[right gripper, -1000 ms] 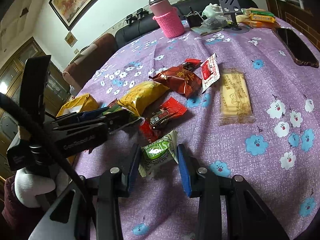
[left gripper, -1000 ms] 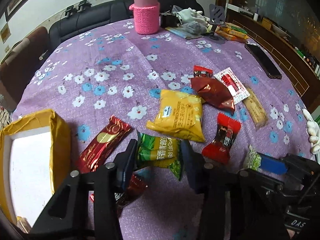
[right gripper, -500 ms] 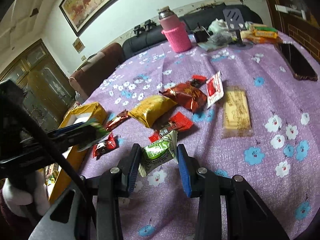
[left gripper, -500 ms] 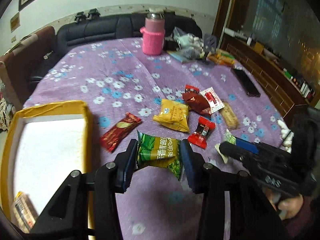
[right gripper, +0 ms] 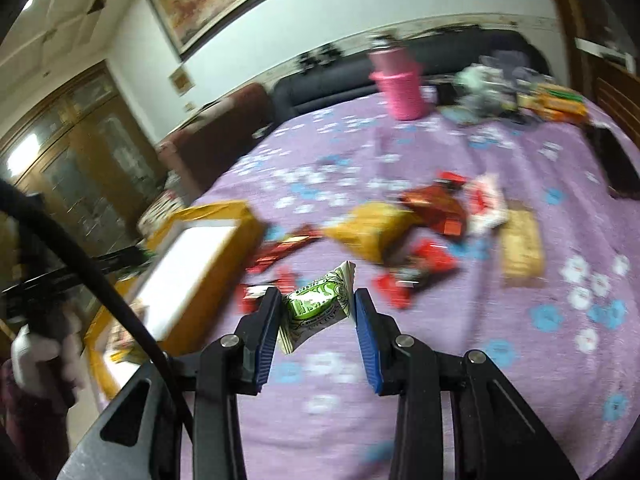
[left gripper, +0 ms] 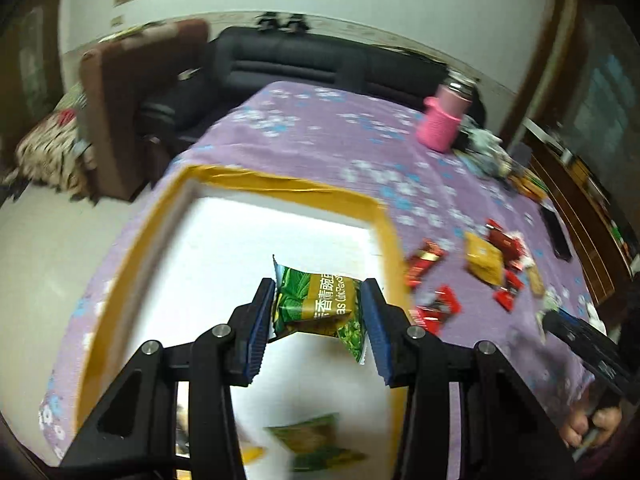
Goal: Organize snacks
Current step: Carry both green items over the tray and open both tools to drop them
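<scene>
Left tool (left gripper: 318,312): pinching a green pea packet (left gripper: 316,304) between its blue pads, held above the white floor of the box (left gripper: 390,240). A similar green packet (left gripper: 316,444) already lies in the box nearer the camera, blurred. Right tool (right gripper: 316,312): pinching a small green-and-white sweet (right gripper: 316,306) clear of the worktop (right gripper: 520,360), which carries a purple flowered cloth. In the right wrist view the box, yellow-taped on its rim, stands at the left edge of the worktop, well apart from this tool.

Middle ground: the unsorted snacks lie loose in a cluster beside the box, among them a yellow packet (right gripper: 372,228), red wrappers (right gripper: 434,204) and a pale biscuit bar (right gripper: 522,244).

Far ground: a pink flask (right gripper: 398,84), clutter and a dark phone (right gripper: 616,164) at the worktop's back and right edges; a sofa and chair behind.

Step in hand, as judged: transfer of two picked snacks to the box, the left one arrived, the right one on its way. Next move calls for lowering the pea packet toward the box floor and spreading the left tool; the right tool must then cross the rim before it lets go.
</scene>
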### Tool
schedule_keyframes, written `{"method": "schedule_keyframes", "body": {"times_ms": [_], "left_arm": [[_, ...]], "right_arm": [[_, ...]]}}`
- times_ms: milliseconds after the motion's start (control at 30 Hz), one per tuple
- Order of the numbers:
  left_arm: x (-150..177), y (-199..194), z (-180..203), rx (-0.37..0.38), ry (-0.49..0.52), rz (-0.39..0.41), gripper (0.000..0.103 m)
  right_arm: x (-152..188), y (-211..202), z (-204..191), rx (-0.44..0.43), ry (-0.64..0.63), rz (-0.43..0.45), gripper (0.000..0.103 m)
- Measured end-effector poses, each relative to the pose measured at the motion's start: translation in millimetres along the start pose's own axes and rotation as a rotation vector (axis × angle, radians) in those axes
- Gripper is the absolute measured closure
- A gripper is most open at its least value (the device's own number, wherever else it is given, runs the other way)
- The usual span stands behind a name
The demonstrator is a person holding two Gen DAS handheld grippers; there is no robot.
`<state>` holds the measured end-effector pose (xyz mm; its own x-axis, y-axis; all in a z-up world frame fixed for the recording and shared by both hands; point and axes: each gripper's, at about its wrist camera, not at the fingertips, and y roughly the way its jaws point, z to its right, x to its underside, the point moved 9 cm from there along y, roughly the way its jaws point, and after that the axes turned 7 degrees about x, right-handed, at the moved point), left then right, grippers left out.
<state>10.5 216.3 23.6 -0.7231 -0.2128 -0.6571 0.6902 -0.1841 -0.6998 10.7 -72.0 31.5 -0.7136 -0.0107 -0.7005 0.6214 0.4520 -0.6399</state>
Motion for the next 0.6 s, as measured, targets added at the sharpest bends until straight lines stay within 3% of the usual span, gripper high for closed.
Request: {"method": "schedule_keyframes", "body": {"times_ms": [333, 600], "left_arm": [[3.1, 6.7, -53.0, -0.021, -0.068, -0.025, 0.057], [9.7, 16.8, -77.6, -0.033, -0.135, -0.076, 0.057]], "right_arm": [[5.9, 48.6, -137.2, -0.137, -0.21, -0.127, 0.067], [37.5, 100.5, -188.7, -0.14, -0.318, -0.252, 0.067]]}}
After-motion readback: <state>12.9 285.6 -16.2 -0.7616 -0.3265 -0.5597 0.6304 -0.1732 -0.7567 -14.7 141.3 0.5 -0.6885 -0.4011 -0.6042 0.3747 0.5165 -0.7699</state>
